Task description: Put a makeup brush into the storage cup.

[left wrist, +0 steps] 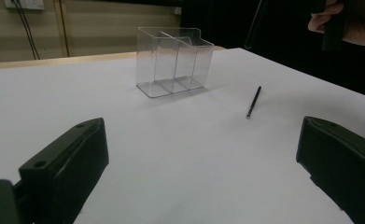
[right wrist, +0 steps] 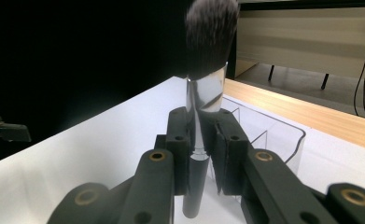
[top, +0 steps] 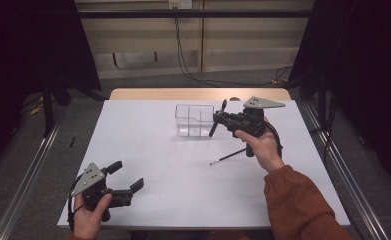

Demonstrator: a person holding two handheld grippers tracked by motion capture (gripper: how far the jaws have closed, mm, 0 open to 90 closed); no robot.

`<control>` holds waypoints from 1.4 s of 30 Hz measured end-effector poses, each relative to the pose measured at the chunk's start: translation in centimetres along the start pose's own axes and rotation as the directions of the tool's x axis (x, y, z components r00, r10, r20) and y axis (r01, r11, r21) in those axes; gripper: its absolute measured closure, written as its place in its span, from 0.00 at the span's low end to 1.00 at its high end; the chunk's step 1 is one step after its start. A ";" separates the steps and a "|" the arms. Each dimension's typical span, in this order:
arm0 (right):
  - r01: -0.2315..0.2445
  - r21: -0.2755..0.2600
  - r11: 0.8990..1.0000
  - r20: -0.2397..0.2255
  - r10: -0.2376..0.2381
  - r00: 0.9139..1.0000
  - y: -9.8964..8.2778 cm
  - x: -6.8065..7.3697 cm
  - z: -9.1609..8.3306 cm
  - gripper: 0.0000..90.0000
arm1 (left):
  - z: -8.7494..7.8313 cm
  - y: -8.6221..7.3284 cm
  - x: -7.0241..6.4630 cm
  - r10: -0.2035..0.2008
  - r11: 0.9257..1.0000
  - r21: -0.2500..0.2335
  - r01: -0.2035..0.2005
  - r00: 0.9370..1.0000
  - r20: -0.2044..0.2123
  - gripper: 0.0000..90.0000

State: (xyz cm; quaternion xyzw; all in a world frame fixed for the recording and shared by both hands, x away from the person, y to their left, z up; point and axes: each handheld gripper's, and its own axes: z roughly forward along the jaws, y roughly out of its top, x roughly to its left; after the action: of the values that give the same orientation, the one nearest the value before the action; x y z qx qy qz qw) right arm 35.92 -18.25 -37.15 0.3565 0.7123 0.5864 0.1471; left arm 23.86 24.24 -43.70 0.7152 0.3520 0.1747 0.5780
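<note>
Two grippers: my right gripper [top: 217, 119] clamps a brush [right wrist: 207, 70] bristles-up beside the organizer [top: 194, 120], likely for slotting in
Left gripper [top: 128, 177]: I rest it wide apart, empty
Table [top: 158, 150]: pencil [top: 228, 158] waiting

The left hand [top: 90, 212] holds the black two-jaw left gripper [top: 128, 181] low at the table's near left corner, jaws spread wide and empty — the right hand [top: 260, 145], on an orange-sleeved forearm [top: 298, 202], holds the black right gripper [top: 217, 118] raised, jaws clamped on a black-bristled, silver-ferruled makeup brush [right wrist: 207, 70].
</note>
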 end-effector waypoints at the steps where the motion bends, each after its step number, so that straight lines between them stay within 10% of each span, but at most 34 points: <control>1: 0.004 0.001 1.000 0.002 -0.004 1.000 0.1 -0.1 0.1 0.88 | 0.0 0.0 0.0 -0.003 1.000 -0.001 0.003 1.000 -0.001 0.03; 42: 0.043 0.042 0.998 0.104 -0.047 0.994 2.9 -3.1 5.0 0.88 | 0.2 0.0 0.5 0.004 1.000 0.000 -0.004 1.000 -0.020 0.03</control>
State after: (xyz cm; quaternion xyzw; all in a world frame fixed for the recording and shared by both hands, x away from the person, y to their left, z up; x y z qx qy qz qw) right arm 42.20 -16.55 -36.40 0.3735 0.7231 0.5492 0.1900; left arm 24.36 24.42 -43.81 0.7141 0.3564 0.1827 0.5741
